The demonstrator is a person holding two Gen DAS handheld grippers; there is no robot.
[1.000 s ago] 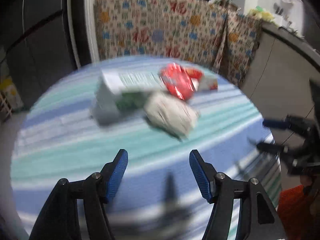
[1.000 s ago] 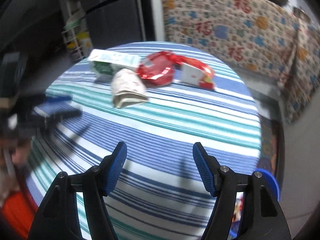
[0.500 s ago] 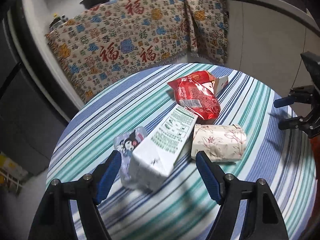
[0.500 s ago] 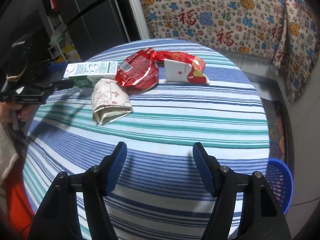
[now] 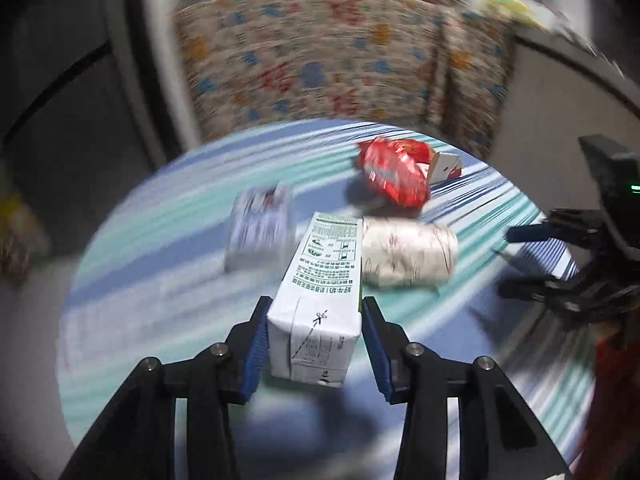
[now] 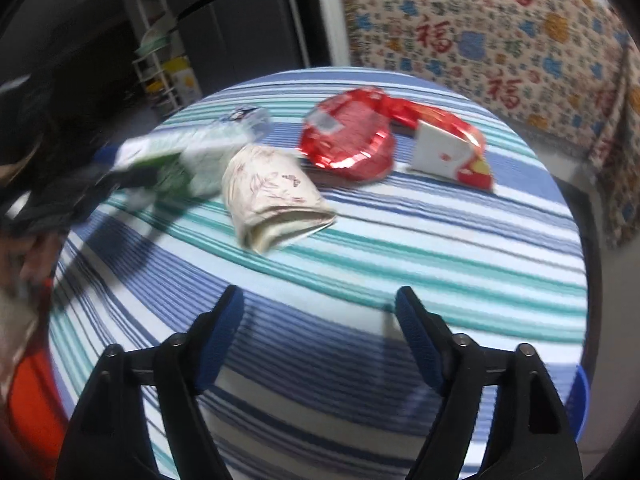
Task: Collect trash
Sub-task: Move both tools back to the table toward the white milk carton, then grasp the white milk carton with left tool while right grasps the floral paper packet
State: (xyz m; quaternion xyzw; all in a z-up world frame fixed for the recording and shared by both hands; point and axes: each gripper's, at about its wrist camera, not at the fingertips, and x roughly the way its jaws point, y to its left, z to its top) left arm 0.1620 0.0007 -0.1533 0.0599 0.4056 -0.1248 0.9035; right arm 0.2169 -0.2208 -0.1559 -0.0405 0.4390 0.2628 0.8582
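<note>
White carton sits clamped in your just-closed left gripper, so lift it level while your right gripper, just widened, hangs empty.

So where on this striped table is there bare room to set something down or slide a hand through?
The near half of the striped table, from the paper roll to the right gripper, is bare. The far side is crowded: milk carton, red wrapper, white-and-red box.
</note>
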